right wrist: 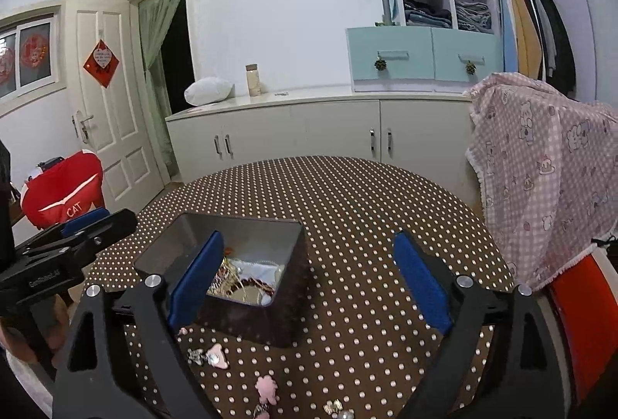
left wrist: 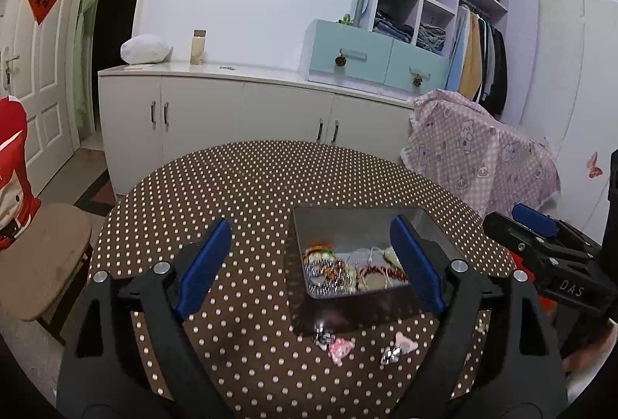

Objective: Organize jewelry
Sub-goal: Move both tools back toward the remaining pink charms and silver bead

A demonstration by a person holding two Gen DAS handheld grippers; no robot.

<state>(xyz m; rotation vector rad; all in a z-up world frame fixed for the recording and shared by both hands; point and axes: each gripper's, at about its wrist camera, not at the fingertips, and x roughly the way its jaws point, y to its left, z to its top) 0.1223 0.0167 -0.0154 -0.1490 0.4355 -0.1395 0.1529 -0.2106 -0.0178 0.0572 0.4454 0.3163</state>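
We see a dotted round table (left wrist: 239, 187) before white cabinets (left wrist: 216, 110). A tin (left wrist: 309, 226) on it holds tangled jewelry (left wrist: 347, 270). Both our left tongs (left wrist: 309, 264) and right tongs (right wrist: 309, 272) stand released, empty.

Open dark metal tin (left wrist: 309, 245) at frame centre – tangled jewelry (left wrist: 349, 272) inside, small pink charms (left wrist: 340, 349) loose on the cloth below it

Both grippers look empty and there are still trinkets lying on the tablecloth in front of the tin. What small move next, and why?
Probably lower the right gripper toward the pink piece on the polka-dot tablecloth. Both it and the left gripper stand open and hold nothing. The metal tin already has jewelry inside, while several small pieces still lie loose just in front of it, and the pink one sits apart from the others, so it looks the easiest to pinch.
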